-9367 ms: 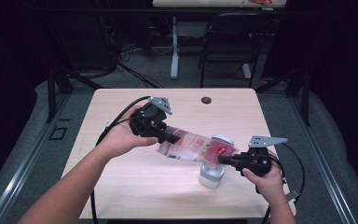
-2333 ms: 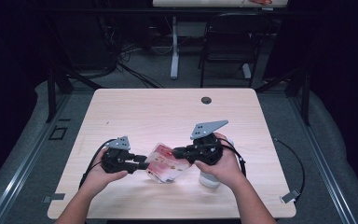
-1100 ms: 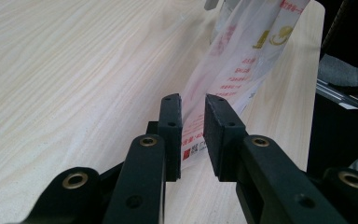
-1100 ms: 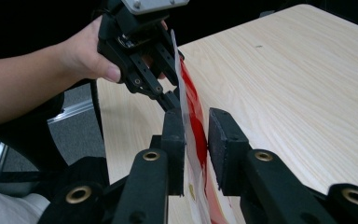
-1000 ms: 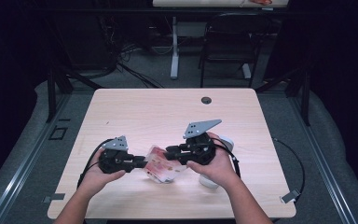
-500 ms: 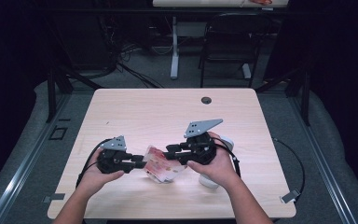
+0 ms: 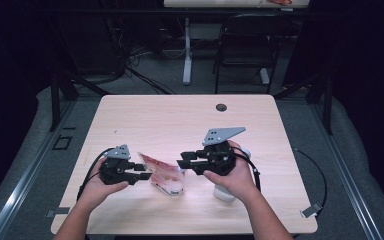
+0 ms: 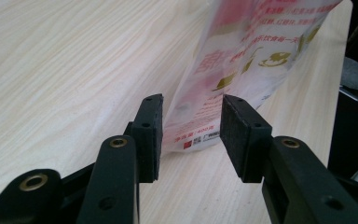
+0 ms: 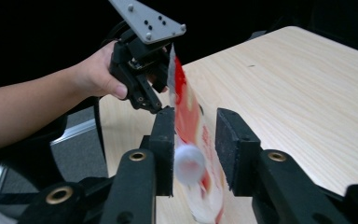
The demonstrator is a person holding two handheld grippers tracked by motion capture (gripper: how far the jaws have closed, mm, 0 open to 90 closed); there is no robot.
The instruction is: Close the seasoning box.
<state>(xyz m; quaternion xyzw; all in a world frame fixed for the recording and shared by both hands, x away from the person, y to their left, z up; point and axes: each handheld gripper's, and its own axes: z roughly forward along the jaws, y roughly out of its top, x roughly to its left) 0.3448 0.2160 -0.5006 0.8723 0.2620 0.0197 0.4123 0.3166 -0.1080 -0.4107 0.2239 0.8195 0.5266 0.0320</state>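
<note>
Both tongs, left point(image 7: 142, 171) and right point(image 7: 182, 161), have just been opening and now stand half apart, pads off the pouch point(image 7: 163, 175). That looks like a release. It lies on the bench point(image 7: 180, 115) between them, each end inside loose jaws.

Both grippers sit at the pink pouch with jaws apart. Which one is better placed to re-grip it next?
Probably left. The left gripper straddles the pink pouch's flat bottom edge, pads just clear. The right gripper, jaws just opened, straddles the white cap, an awkward bulge.
</note>
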